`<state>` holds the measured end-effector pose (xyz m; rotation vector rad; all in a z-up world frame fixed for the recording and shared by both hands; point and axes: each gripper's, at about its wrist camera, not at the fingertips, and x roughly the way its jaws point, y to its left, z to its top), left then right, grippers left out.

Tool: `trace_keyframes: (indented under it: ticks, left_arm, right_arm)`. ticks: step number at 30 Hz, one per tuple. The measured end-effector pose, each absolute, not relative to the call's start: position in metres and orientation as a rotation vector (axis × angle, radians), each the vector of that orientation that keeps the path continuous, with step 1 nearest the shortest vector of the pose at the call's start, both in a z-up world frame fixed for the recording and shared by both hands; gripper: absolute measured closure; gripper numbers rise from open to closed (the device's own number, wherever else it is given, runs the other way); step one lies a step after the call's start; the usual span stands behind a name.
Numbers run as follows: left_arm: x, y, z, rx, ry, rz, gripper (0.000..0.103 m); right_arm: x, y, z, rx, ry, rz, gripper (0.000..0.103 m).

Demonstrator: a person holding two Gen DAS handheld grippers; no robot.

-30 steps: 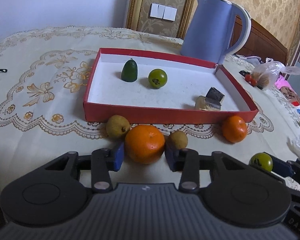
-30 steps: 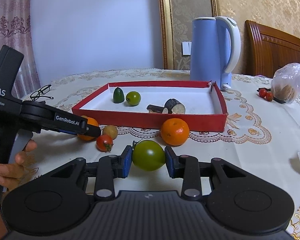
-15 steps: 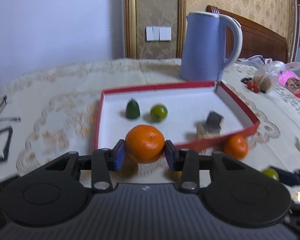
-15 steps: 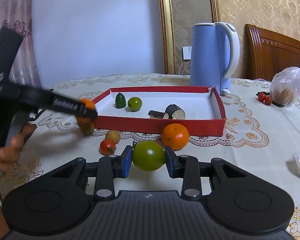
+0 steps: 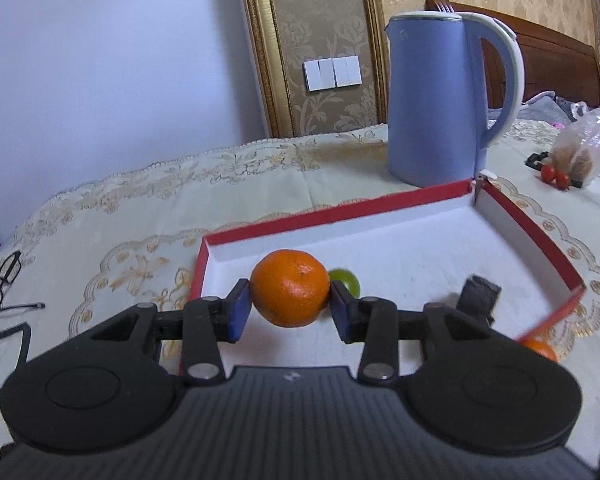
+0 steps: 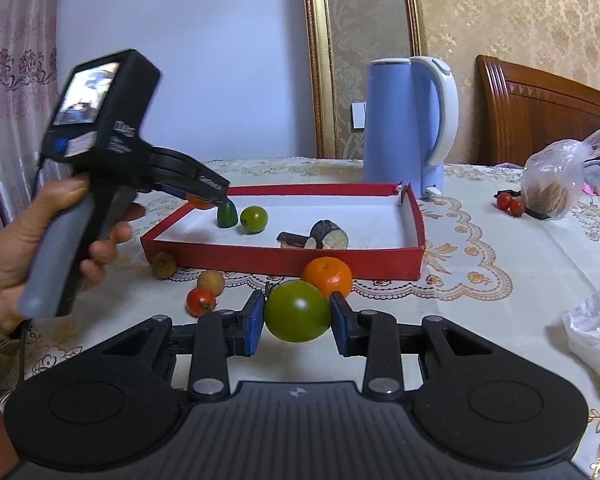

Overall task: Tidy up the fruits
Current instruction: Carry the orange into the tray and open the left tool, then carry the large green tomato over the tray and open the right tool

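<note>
My left gripper (image 5: 290,310) is shut on an orange (image 5: 290,287) and holds it over the near left part of the red tray (image 5: 340,210); it also shows in the right wrist view (image 6: 204,196) above the tray (image 6: 280,258). My right gripper (image 6: 296,320) is shut on a green tomato (image 6: 297,311), just above the tablecloth in front of the tray. In the tray lie a dark green fruit (image 6: 227,215), a green round fruit (image 6: 254,219) and a dark cut piece (image 6: 326,235). A second orange (image 6: 327,272), a red tomato (image 6: 201,301) and two small brown fruits (image 6: 211,281) lie before the tray.
A blue kettle (image 6: 410,128) stands behind the tray's far right corner. A plastic bag (image 6: 554,182) with red cherry tomatoes (image 6: 508,202) beside it lies to the right. Glasses (image 5: 4,284) lie at the table's left. Crumpled white paper (image 6: 596,332) sits near right.
My left gripper has lifted the orange off the tablecloth and carried it forward over the tray. My right gripper holds the green tomato and has barely moved.
</note>
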<state>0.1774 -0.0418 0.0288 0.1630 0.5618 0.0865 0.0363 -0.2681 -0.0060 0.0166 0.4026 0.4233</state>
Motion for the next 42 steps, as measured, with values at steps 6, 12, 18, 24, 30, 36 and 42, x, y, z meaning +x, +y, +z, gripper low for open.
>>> trace_keyframes:
  ticks: [6, 12, 18, 24, 30, 36, 42]
  left_arm:
    - [0.204, -0.054, 0.024, 0.199, 0.567, 0.104, 0.064]
    - [0.228, -0.065, 0.013, 0.224, 0.603, 0.105, 0.064]
    - [0.242, -0.075, 0.01, 0.237, 0.604, 0.104, 0.064]
    - [0.251, -0.079, 0.008, 0.203, 0.632, 0.084, 0.061]
    - [0.243, -0.086, 0.014, 0.215, 0.595, 0.086, 0.036]
    - [0.227, -0.08, 0.02, 0.237, 0.574, 0.101, 0.033]
    - [0.202, -0.062, 0.02, 0.222, 0.572, 0.11, 0.021]
  right_arm:
    - [0.034, -0.273, -0.004, 0.02, 0.399, 0.417, 0.069]
    - [0.033, -0.278, -0.004, 0.025, 0.399, 0.403, 0.069]
    - [0.031, -0.285, -0.003, 0.031, 0.398, 0.385, 0.069]
    - [0.029, -0.286, -0.004, 0.034, 0.405, 0.375, 0.069]
    - [0.027, -0.285, -0.002, 0.034, 0.403, 0.374, 0.069]
    - [0.031, -0.282, 0.0, 0.027, 0.4, 0.377, 0.069]
    - [0.038, -0.275, 0.003, 0.007, 0.394, 0.385, 0.069]
